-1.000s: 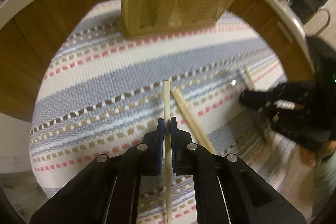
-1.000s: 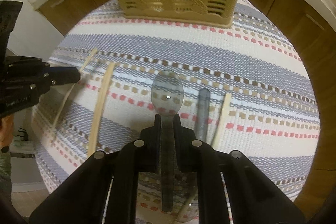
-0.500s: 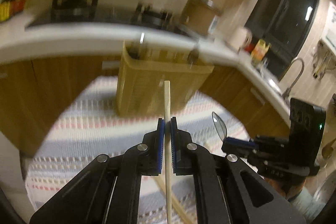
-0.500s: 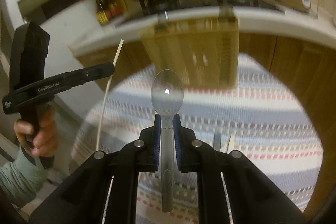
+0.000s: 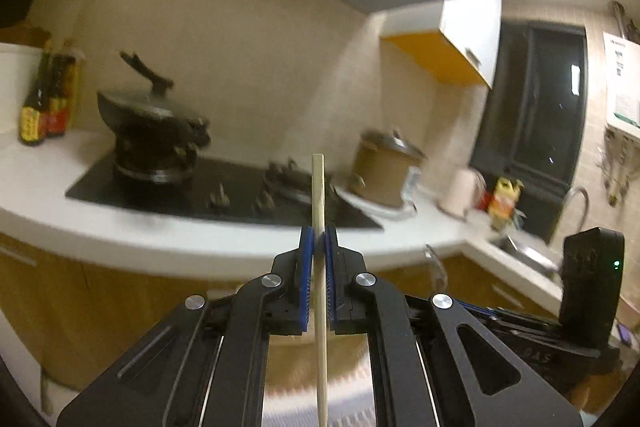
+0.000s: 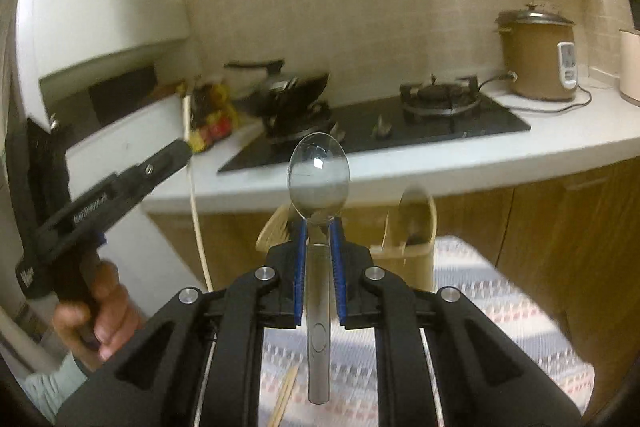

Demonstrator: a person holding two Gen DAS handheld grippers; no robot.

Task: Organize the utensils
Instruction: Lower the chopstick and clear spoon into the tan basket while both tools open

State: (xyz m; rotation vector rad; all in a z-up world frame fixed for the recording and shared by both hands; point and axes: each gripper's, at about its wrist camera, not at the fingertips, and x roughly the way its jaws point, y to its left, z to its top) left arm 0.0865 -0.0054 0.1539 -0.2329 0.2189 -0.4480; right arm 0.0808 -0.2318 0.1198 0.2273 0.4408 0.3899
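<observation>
- Left gripper (image 5: 318,231) clamped on a wooden chopstick (image 5: 319,195), blue pads tight against both sides; stick runs straight up between the fingers, tip pointing up in front of the stove.
- Right gripper (image 6: 319,225) clamped on a metal spoon (image 6: 319,173) at the neck just under the bowl; bowl sticks up past the fingertips, handle hangs back down between the fingers.
- Both tools raised, cameras looking across at the kitchen counter (image 5: 132,239), not down at the work surface.
- Right wrist view: left gripper (image 6: 185,146) off to the left, held by the person's hand (image 6: 100,319), its chopstick (image 6: 196,211) hanging below the jaws.
- Left wrist view: right tool's black body (image 5: 592,275) at the right edge, green light on; its jaws are hidden behind the left tool.
- Tan slotted utensil basket (image 6: 408,247) stands behind the spoon on the striped cloth (image 6: 500,327); a spoon already upright in its right end, something paler in the left end, blurred.
- Loose chopstick (image 6: 285,399) lies on the cloth low in the right wrist view, under the gripper.
- Counter: black gas hob (image 6: 400,123), wok with lid (image 5: 150,119) on the left burner, brown rice cooker (image 6: 538,61) to the right, sauce bottles (image 5: 44,99) at the left.
</observation>
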